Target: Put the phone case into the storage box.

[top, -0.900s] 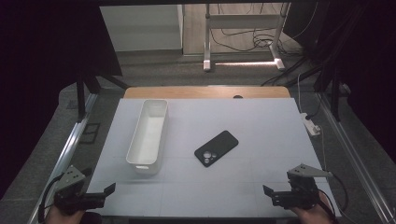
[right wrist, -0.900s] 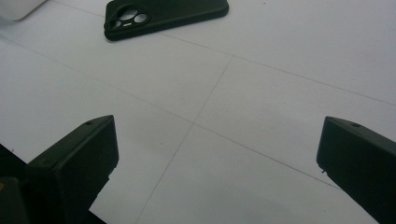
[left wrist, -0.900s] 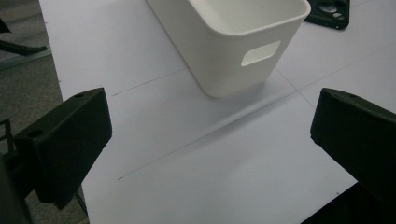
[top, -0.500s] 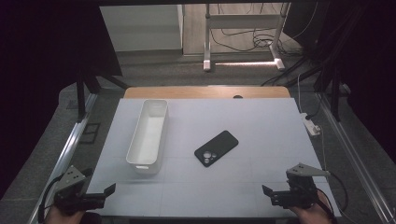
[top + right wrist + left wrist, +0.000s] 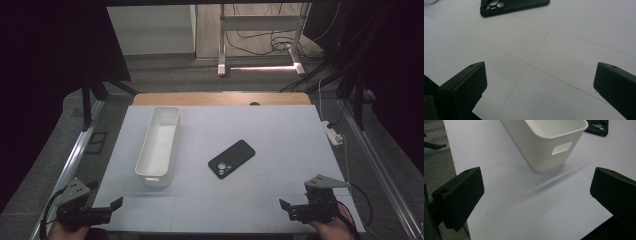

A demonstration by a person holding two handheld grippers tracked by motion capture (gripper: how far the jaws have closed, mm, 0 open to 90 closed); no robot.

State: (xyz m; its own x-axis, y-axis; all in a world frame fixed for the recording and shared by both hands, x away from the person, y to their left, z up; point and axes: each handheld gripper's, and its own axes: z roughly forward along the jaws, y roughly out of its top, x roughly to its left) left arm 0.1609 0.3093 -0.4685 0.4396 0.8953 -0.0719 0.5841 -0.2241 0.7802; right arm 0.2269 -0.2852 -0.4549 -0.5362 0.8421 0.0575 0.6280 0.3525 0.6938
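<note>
Little had changed in the last moment: both tongs stayed at the near edge of the white surface (image 5: 280, 145), gaping wide with nothing between them. The left tongs (image 5: 107, 212) faced the end of the white bin (image 5: 159, 145); the right tongs (image 5: 292, 210) had only shifted slightly. The black phone case (image 5: 231, 159) lay camera-side up just beside the bin, untouched. Nothing had begun, I judged.
</note>
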